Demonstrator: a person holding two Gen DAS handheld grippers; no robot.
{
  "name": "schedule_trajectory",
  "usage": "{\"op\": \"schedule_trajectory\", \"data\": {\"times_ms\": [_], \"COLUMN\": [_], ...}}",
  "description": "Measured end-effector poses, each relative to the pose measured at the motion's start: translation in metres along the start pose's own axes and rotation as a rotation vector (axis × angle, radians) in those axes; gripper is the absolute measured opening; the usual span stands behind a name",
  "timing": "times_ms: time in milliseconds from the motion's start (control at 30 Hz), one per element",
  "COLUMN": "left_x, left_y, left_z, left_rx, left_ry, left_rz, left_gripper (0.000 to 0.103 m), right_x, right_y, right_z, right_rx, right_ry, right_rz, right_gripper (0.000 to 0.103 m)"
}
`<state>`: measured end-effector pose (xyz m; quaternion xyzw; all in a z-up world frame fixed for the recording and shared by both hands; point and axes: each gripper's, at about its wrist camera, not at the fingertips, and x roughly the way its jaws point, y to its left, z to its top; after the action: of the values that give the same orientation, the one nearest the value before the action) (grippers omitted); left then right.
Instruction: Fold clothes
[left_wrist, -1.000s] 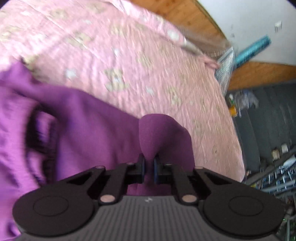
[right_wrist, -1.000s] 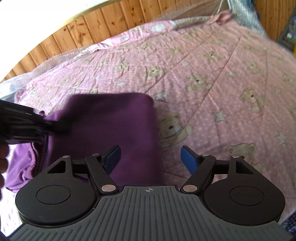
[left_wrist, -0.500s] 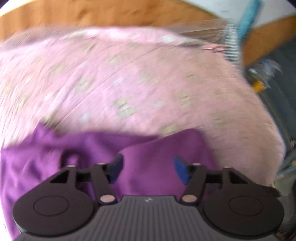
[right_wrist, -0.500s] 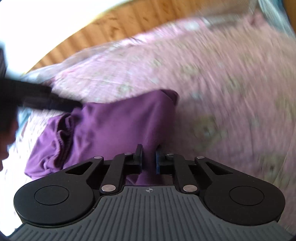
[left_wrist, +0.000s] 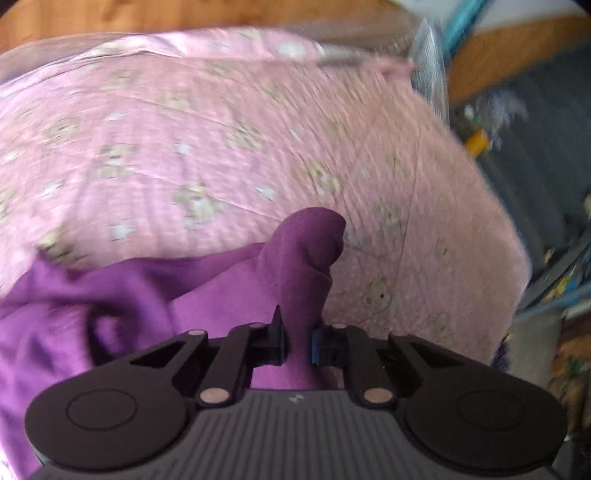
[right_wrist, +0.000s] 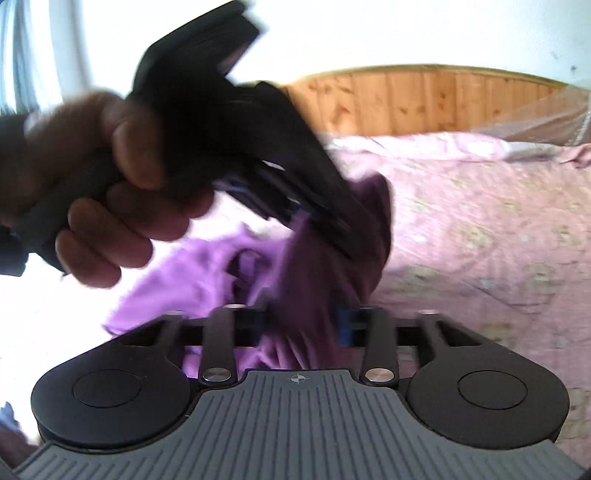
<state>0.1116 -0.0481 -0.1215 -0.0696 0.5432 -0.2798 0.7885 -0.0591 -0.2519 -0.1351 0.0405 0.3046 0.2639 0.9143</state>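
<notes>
A purple garment (left_wrist: 306, 251) lies bunched on a pink bedspread (left_wrist: 184, 147) printed with bears. My left gripper (left_wrist: 298, 345) is shut on a raised fold of it, which stands up between the fingers. In the right wrist view a hand (right_wrist: 110, 206) holds that left gripper (right_wrist: 332, 229), blurred, pinching the garment (right_wrist: 207, 273) from above. My right gripper (right_wrist: 301, 326) sits low beneath it. Its jaws stand partway apart with purple cloth bunched in the gap.
A wooden headboard (right_wrist: 424, 103) runs along the far side of the bed, under a white wall. The bed's right edge drops to a dark floor with clutter (left_wrist: 554, 147). The bedspread (right_wrist: 480, 221) stretches away to the right.
My left gripper opened half a second ago and has shut again on a fold, lifting it. My right gripper shut on the cloth, and its jaws have now spread partway.
</notes>
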Motion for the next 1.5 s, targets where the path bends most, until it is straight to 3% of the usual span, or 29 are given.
{"op": "schedule_trajectory", "data": {"times_ms": [100,133,200,267,400,467,533,633,767,800,867,1000,1033,1067,1133,1233,1300,1367,1400,1500], "left_x": [-0.053,-0.059,-0.056,-0.04,-0.02,-0.03,-0.037,-0.034,-0.025,-0.025,-0.028,-0.041,-0.047,-0.056,-0.081,-0.107,-0.108,-0.081,-0.06,0.017], "left_y": [0.088,0.123,0.187,0.244,0.266,0.259,0.254,0.254,0.257,0.256,0.253,0.245,0.242,0.238,0.226,0.199,0.172,0.132,0.111,0.053], "left_z": [-0.02,-0.031,-0.051,-0.07,-0.087,-0.09,-0.094,-0.104,-0.114,-0.114,-0.113,-0.114,-0.113,-0.112,-0.109,-0.082,-0.052,-0.016,-0.002,0.024], "left_rx": [-0.12,-0.176,-0.304,-0.452,-0.512,-0.474,-0.442,-0.419,-0.391,-0.377,-0.348,-0.294,-0.285,-0.263,-0.202,-0.122,-0.067,-0.012,0.02,0.155], "left_ry": [-0.058,-0.08,-0.12,-0.153,-0.145,-0.165,-0.176,-0.162,-0.117,-0.114,-0.095,-0.06,-0.051,-0.049,-0.062,-0.089,-0.089,-0.033,0.009,0.143], "left_rz": [-0.051,-0.062,-0.091,-0.133,-0.19,-0.197,-0.19,-0.186,-0.133,-0.126,-0.111,-0.069,-0.061,-0.042,0.013,0.107,0.119,0.083,0.073,0.211], "left_gripper": [0.011,0.011,0.012,0.02,0.037,0.058,0.06,0.055,0.04,0.04,0.039,0.041,0.044,0.047,0.05,0.06,0.066,0.072,0.072,0.071], "right_x": [-0.004,0.007,0.036,0.065,0.123,0.127,0.131,0.155,0.187,0.195,0.211,0.211,0.206,0.199,0.176,0.154,0.14,0.136,0.135,0.133], "right_y": [0.021,0.029,0.044,0.06,0.091,0.092,0.079,0.041,-0.009,-0.021,-0.046,-0.073,-0.071,-0.068,-0.057,-0.031,-0.014,0.0,0.005,0.024], "right_z": [0.015,0.015,0.013,0.01,0.006,0.013,0.022,0.032,0.044,0.047,0.054,0.059,0.056,0.052,0.036,0.002,-0.021,-0.025,-0.022,-0.011], "right_rx": [0.008,0.007,0.003,-0.001,-0.01,0.005,0.059,0.202,0.394,0.442,0.538,0.661,0.665,0.665,0.64,0.557,0.499,0.448,0.421,0.259], "right_ry": [-0.002,0.02,0.079,0.137,0.253,0.264,0.258,0.26,0.261,0.261,0.261,0.201,0.212,0.226,0.255,0.32,0.365,0.34,0.322,0.289], "right_rz": [0.105,0.105,0.08,0.055,0.005,0.002,0.007,0.021,0.04,0.044,0.054,0.057,0.076,0.099,0.132,0.171,0.196,0.214,0.215,0.176], "right_gripper": [0.059,0.061,0.061,0.056,0.047,0.048,0.048,0.055,0.064,0.063,0.031,0.031,0.037,0.052,0.072,0.072,0.065,0.043,0.041,0.029]}}
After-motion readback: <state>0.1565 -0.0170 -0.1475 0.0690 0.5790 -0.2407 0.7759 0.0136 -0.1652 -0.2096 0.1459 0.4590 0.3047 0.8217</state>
